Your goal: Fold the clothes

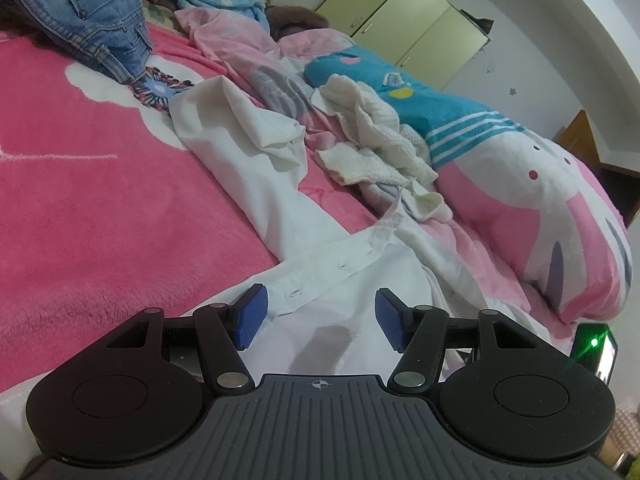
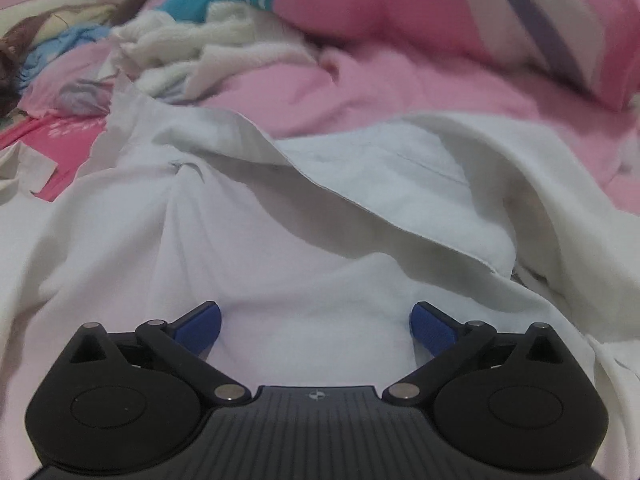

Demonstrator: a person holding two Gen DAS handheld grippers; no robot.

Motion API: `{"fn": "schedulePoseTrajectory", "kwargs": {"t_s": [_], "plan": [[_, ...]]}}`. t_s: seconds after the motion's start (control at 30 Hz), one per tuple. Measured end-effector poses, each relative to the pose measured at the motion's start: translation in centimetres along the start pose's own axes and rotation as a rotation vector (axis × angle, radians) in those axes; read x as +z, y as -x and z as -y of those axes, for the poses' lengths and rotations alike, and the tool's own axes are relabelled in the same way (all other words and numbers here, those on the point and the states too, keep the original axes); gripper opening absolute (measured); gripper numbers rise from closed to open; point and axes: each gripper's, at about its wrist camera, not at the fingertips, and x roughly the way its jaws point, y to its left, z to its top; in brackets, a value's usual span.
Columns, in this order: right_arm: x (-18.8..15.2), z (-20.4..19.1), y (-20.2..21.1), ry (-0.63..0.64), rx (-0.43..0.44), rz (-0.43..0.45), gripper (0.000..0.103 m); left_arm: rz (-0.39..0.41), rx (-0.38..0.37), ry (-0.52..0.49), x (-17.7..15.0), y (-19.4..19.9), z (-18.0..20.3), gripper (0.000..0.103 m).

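A white button-up shirt [image 1: 280,200] lies crumpled across the pink blanket [image 1: 100,208], one sleeve stretching toward the far left. My left gripper [image 1: 318,316] is open just above the shirt's buttonhole placket [image 1: 320,272], blue pads on either side of the cloth. In the right wrist view the same white shirt [image 2: 280,220] fills the frame, with a folded flap [image 2: 360,168] raised across it. My right gripper [image 2: 316,326] is open and low over the fabric, holding nothing.
Blue jeans [image 1: 96,12] are heaped at the far left. A cream knitted garment [image 1: 372,136] lies beyond the shirt, beside a pink, white and teal quilt [image 1: 520,184]. Yellow-green cabinets [image 1: 404,20] stand by the wall. A device with a green light [image 1: 596,344] sits at right.
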Motion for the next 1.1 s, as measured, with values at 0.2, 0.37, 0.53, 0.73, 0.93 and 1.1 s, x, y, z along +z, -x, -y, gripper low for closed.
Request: {"fn": "schedulePoseTrajectory", "kwargs": {"t_s": [0.2, 0.37, 0.53, 0.73, 0.93, 1.1], "plan": [[-0.7, 0.2, 0.2, -0.015, -0.001, 0.038, 0.103, 0.000, -0.001, 0.002, 0.0, 0.0, 0.0, 0.060], [0.6, -0.1, 2.2, 0.027, 0.003, 0.099, 0.100, 0.000, -0.005, 0.006, 0.0, 0.0, -0.1, 0.060], [2.6, -0.3, 2.4, 0.069, 0.079, 0.082, 0.064, 0.001, -0.005, 0.005, 0.0, 0.0, -0.1, 0.060], [5.5, 4.8, -2.9, -0.010, -0.060, -0.021, 0.019, 0.004, -0.007, 0.007, -0.1, 0.1, -0.1, 0.060], [7.2, 11.8, -2.5, -0.236, -0.119, -0.039, 0.000, 0.004, -0.008, 0.008, -0.1, 0.1, -0.1, 0.060], [6.5, 8.6, -2.7, -0.046, -0.086, -0.072, 0.000, 0.004, -0.009, 0.009, 0.0, 0.1, -0.2, 0.060]]}}
